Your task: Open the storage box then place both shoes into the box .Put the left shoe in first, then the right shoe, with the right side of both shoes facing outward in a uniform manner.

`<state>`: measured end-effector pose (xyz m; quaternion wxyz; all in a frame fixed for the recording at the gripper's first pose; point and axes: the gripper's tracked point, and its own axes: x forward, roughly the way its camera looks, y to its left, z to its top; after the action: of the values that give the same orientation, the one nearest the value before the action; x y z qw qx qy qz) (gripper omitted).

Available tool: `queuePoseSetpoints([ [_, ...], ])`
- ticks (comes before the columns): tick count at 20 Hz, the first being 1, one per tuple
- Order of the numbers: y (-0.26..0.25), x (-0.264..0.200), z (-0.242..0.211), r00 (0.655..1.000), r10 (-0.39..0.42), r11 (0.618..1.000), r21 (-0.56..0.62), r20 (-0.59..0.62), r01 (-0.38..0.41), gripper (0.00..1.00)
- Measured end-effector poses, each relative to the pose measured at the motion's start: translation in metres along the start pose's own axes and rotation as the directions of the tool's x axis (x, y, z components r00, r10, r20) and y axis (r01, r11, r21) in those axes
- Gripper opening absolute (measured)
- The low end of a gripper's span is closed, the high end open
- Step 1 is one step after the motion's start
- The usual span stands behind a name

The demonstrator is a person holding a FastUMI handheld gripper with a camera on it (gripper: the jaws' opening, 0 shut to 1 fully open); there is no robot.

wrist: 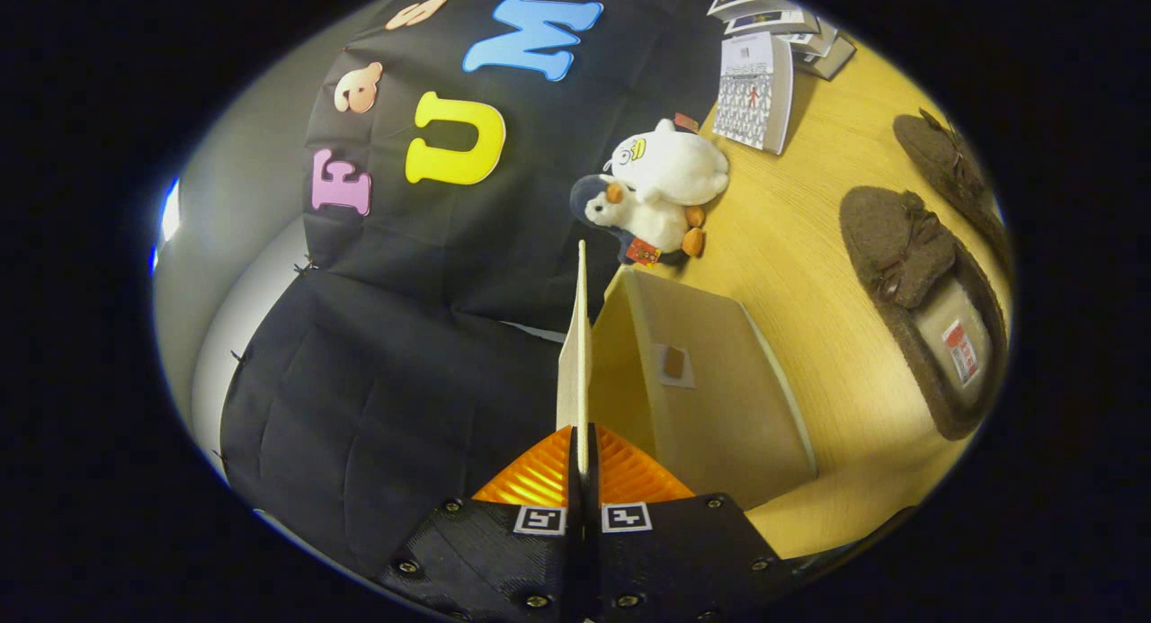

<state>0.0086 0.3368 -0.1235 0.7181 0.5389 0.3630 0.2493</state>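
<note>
Claw [582,466] pinches lid [575,353]; box [710,389] beside; shoes [926,308] beyond.

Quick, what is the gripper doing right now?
Gripper: jaws closed on the box lid, pinching its thin edge, lid raised off the storage box.

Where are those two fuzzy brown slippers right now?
Both fuzzy brown slippers lie on the wooden table, beyond the fingers and past the beige storage box, whose lid the fingers pinch.

The place is a staged recording booth rather than a lived-in home, its black cloth wall [432,272] hung behind a pale wooden surface [809,245] set with 2 plush toys [661,191], stacked booklets [773,39] and 2 slippers [926,308].
</note>
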Motion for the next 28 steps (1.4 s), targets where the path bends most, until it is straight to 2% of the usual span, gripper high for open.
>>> queuePoseSetpoints([
  [10, 0.102, 0.023, -0.027, 0.997, 0.074, 0.985, -0.154, -0.037, -0.079, 0.0],
  [19, 0.158, 0.07, -0.083, 0.992, 0.091, 0.956, -0.273, -0.084, -0.111, 0.0],
  [23, 0.168, 0.091, -0.111, 0.988, 0.088, 0.948, -0.293, -0.123, -0.121, 0.0],
  [26, 0.172, 0.101, -0.125, 0.986, 0.07, 0.923, -0.365, -0.148, -0.12, 0.03],
  [28, 0.18, 0.106, -0.134, 0.98, 0.083, 0.893, -0.422, -0.182, -0.154, 0.11],
])
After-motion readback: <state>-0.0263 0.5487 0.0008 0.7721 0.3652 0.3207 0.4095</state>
